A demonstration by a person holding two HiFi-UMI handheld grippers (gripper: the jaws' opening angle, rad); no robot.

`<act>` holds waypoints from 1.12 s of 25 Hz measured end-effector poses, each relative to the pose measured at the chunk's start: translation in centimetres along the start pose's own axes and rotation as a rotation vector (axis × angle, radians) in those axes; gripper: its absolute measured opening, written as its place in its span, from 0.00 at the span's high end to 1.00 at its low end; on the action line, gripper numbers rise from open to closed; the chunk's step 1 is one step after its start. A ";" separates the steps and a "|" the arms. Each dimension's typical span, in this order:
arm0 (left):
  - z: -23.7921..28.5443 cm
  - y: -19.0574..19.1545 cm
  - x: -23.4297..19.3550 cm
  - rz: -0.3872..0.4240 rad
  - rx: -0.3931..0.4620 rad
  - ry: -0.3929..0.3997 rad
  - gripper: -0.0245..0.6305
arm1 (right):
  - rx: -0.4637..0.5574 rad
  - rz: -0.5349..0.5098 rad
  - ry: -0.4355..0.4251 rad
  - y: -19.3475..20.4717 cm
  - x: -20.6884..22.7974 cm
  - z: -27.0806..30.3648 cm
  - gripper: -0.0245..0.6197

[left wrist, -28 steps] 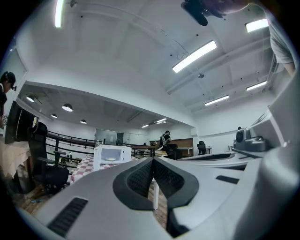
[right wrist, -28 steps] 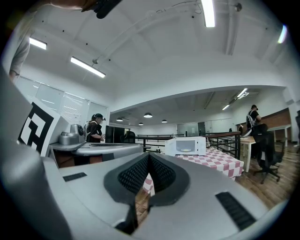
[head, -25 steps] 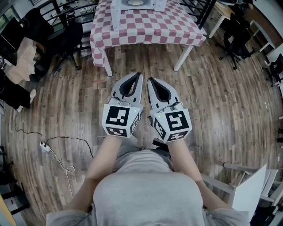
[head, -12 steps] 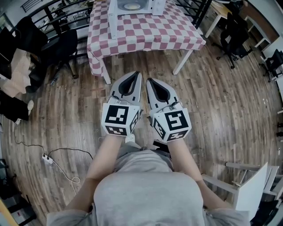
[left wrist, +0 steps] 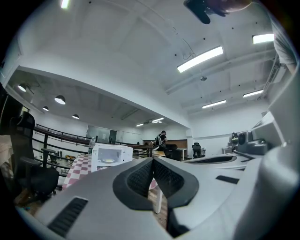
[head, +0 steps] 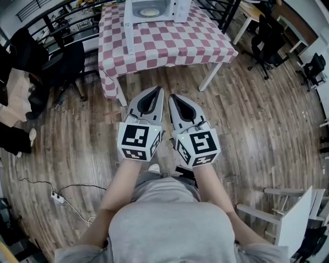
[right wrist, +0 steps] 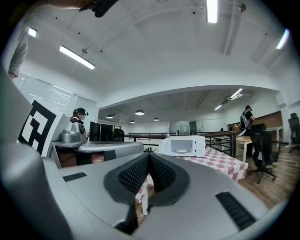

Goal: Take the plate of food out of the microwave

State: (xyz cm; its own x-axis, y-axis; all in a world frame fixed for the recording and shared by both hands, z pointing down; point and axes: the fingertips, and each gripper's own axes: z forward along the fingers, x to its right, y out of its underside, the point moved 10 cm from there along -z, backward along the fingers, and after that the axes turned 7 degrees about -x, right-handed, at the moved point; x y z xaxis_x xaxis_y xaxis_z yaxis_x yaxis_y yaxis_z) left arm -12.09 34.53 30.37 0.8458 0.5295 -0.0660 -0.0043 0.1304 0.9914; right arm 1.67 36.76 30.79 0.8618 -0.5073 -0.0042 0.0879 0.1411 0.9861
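A white microwave (head: 153,9) stands at the far end of a table with a red-and-white checked cloth (head: 169,43). Its door (head: 129,32) hangs open to the left. Inside it lies a plate of food (head: 150,12). The microwave (left wrist: 110,153) with the plate (left wrist: 108,160) shows far off in the left gripper view, and the microwave (right wrist: 182,145) with the plate (right wrist: 181,151) far off in the right gripper view. My left gripper (head: 160,89) and right gripper (head: 172,95) are held side by side over the wooden floor, well short of the table. Both are shut and hold nothing.
Black office chairs stand left of the table (head: 69,59) and at the right (head: 267,38). A power strip with a cable (head: 57,198) lies on the floor at the left. A white chair (head: 290,218) is at the lower right. A person (right wrist: 246,119) stands far off.
The table and microwave have come further into the head view and nearer. Both grippers keep the same shut pose side by side.
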 end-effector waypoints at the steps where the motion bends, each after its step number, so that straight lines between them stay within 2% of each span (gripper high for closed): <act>1: 0.2 -0.1 -0.4 0.003 -0.001 0.007 0.96 | 0.001 0.004 0.007 -0.1 0.0 0.4 0.92; 14: 2.4 -0.3 -2.9 -0.030 -0.010 0.036 0.96 | -0.027 0.012 0.040 0.2 0.8 3.3 0.92; 28: 8.0 -0.4 -5.1 -0.021 -0.033 0.019 0.96 | -0.023 0.014 0.006 -0.1 4.9 8.5 0.92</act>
State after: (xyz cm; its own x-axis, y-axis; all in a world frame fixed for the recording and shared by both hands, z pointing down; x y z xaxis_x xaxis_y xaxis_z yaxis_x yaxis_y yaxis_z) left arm -12.11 25.05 31.17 0.8354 0.5425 -0.0888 -0.0050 0.1690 0.9856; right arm 1.70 27.06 32.12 0.8659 -0.5002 0.0083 0.0874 0.1676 0.9820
